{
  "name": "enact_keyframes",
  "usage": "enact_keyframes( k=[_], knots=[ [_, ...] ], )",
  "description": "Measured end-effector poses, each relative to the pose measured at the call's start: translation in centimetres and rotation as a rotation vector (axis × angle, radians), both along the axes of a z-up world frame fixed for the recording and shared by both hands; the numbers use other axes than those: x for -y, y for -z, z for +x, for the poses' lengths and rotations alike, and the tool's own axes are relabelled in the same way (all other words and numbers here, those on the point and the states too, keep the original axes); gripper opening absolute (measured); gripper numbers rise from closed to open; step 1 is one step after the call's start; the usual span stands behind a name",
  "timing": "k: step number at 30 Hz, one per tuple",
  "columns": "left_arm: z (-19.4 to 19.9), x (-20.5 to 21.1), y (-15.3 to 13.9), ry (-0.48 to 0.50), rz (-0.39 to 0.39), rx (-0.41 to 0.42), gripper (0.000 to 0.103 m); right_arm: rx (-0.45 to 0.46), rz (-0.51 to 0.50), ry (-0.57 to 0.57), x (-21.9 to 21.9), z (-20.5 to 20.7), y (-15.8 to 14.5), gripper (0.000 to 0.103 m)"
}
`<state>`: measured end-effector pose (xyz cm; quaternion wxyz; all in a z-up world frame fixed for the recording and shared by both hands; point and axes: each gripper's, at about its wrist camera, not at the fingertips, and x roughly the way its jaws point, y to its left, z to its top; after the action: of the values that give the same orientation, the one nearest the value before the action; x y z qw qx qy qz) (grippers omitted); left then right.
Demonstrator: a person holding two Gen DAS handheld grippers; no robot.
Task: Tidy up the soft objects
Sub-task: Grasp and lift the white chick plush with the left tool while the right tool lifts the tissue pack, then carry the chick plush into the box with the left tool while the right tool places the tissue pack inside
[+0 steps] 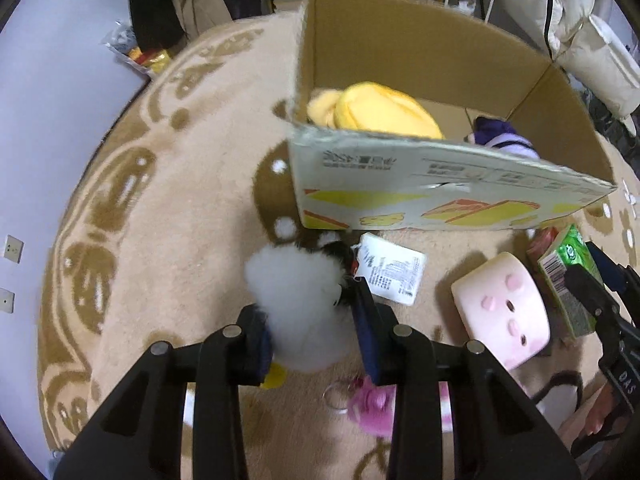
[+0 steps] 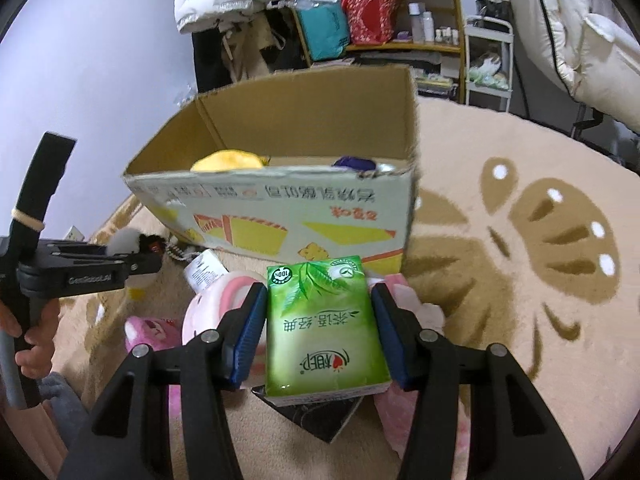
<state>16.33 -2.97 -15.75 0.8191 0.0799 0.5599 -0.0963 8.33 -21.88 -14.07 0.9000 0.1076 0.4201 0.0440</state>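
Left wrist view, lower centre: the left gripper (image 1: 316, 320) is nearest the lens, its blue-padded fingers (image 1: 366, 328) clamped on a white fluffy plush (image 1: 298, 300), whose paper tag (image 1: 390, 274) trails toward the upper right of the grip. The plush stands roughly upright between the pads, its long axis running along the fingers. Directly above it in the frame, just beyond the tag, lies the printed near wall of the cardboard box (image 1: 440, 196); a yellow plush (image 1: 376, 110) and a purple plush (image 1: 502, 136) already sit inside. At the right, a pink pig cushion (image 1: 502, 304) rests on the beige rug (image 1: 180, 220), and a small pink toy (image 1: 370, 404) lies below the grip. Right wrist view, lower centre: the right gripper (image 2: 320, 320) is closed on a green tissue pack (image 2: 322, 328), pads pressing its two long sides, its long axis pointing toward the box wall just above it in the frame. Judged from both views, each held item lies on the near side of the box, so the coming move likely turns on clearing that near wall; the right hand's load appears the closer to the wall.
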Motion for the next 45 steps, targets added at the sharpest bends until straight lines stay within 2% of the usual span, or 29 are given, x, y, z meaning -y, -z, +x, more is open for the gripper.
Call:
enact_keyframes(
  k=[7, 11, 16, 28, 36, 45],
  knots=[
    [-2.8, -1.0, -4.8, -0.024, 0.01, 0.148, 0.033, 0.065, -0.005, 0.043, 0.8, -1.7, -2.5, 0.056],
    [-4.1, -1.8, -7.7, -0.048, -0.011, 0.241, 0.034, 0.103, -0.014, 0.054, 0.9, -2.6, -4.0, 0.056],
    [-5.3, -2.5, -10.0, -0.055, -0.019, 0.327, 0.034, 0.149, -0.029, 0.061, 0.5, -3.5, -5.8, 0.056],
    [-6.8, -2.7, -12.6, -0.066, -0.027, 0.459, 0.034, 0.221, -0.059, 0.068, 0.0, -4.4, -8.7, 0.056],
    [-8.2, -1.6, -14.4, -0.038, 0.037, 0.577, 0.034, 0.284, -0.083, 0.062, -0.3, -4.6, -11.2, 0.056],
    [-7.6, -1.5, -16.0, -0.047, -0.006, 0.648, 0.034, 0.322, -0.096, 0.062, -0.1, -3.4, -12.1, 0.056]
  ],
)
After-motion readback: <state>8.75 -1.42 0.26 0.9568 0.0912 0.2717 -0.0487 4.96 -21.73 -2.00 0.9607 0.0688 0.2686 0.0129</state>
